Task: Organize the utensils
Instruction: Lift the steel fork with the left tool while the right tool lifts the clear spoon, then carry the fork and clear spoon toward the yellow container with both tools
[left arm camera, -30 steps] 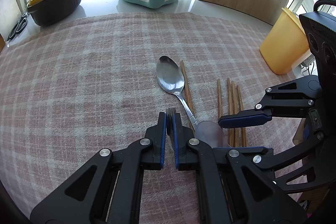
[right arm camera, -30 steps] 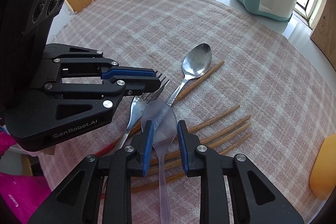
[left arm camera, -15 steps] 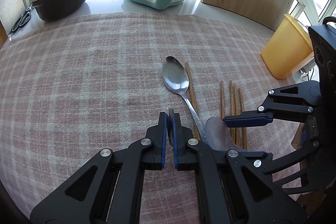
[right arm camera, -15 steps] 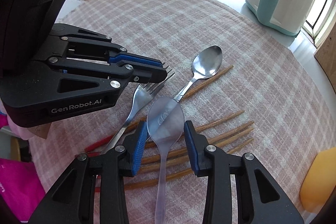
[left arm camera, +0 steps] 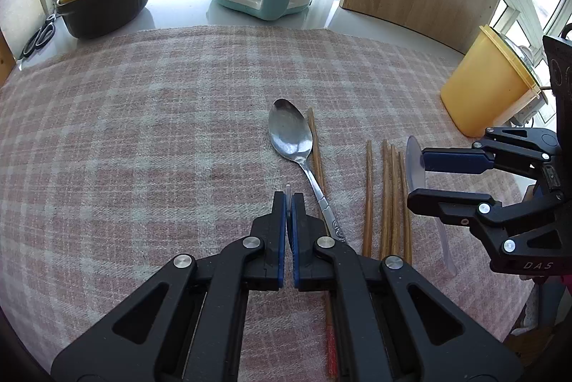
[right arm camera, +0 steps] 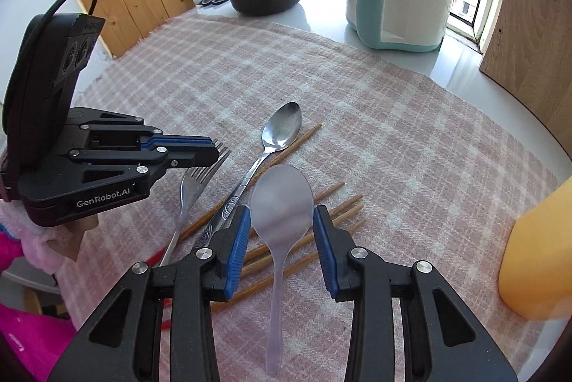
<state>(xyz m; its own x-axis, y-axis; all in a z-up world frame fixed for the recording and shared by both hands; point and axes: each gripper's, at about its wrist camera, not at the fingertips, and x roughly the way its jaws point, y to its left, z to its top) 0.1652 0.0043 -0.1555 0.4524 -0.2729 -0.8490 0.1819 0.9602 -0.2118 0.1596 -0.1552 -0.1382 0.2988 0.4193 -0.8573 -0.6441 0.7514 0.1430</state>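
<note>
Since the clear plastic spoon (right arm camera: 281, 203) is pinched only by its bowl edges in the part-open right tongs (right arm camera: 281, 221) above the chopsticks (right arm camera: 321, 214), and the fork (right arm camera: 189, 189) by its tines in the shut left tongs (left arm camera: 289, 199), either could be dropped, while "GenRobot.AI" and "DAS" can be read.

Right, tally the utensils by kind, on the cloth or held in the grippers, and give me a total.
metal spoon: 1
clear plastic spoon: 1
fork: 1
chopsticks: 5
Total: 8
</note>
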